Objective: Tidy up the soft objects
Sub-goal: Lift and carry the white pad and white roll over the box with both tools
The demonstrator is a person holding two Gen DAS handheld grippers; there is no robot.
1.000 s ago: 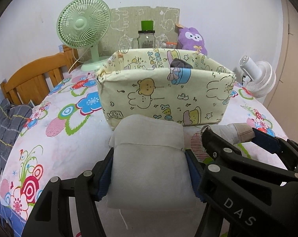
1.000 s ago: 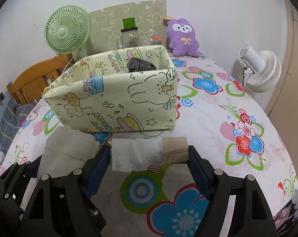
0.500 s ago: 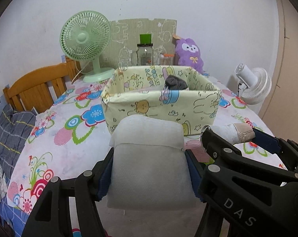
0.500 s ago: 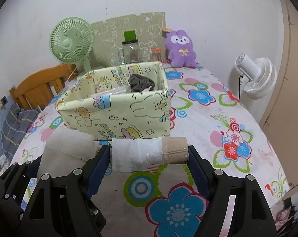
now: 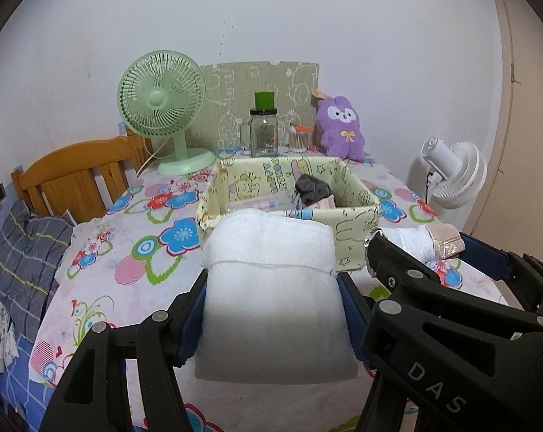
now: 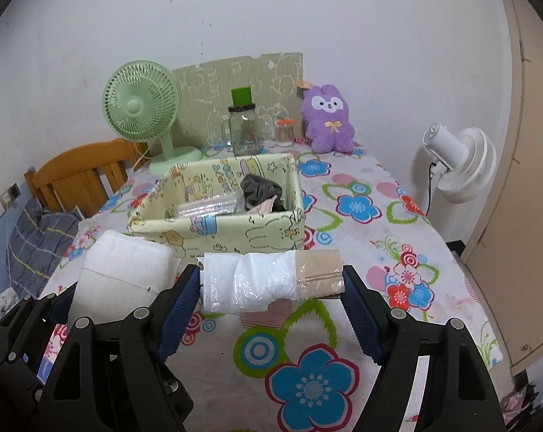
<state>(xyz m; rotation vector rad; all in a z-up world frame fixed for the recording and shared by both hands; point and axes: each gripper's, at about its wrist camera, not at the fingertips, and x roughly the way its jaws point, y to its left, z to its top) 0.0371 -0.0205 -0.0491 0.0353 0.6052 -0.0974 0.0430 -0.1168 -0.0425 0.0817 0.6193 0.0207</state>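
Observation:
My left gripper [image 5: 273, 309] is shut on a folded white cloth pad [image 5: 271, 288], held above the flowered tablecloth [image 5: 138, 252]. My right gripper [image 6: 271, 288] is shut on a roll of white plastic bags with a brown cardboard end [image 6: 267, 280], gripped end to end. That roll [image 5: 415, 243] also shows at the right of the left wrist view, and the white pad [image 6: 123, 270] at the left of the right wrist view. Ahead stands a yellow cartoon-print fabric box [image 6: 213, 230] [image 5: 357, 226] holding a dark cloth [image 6: 260, 189] and clear plastic items.
Behind the box are a green table fan [image 5: 163, 108], a glass jar with a green top [image 5: 264, 133], a small cotton-swab jar [image 5: 300, 138] and a purple plush rabbit [image 6: 327, 122]. A white fan [image 6: 458, 165] stands off the table's right edge, a wooden chair [image 5: 73, 180] at the left.
Both grippers have risen with their loads, so the box now sits lower and farther in view and its inside shows. The grips have not changed.

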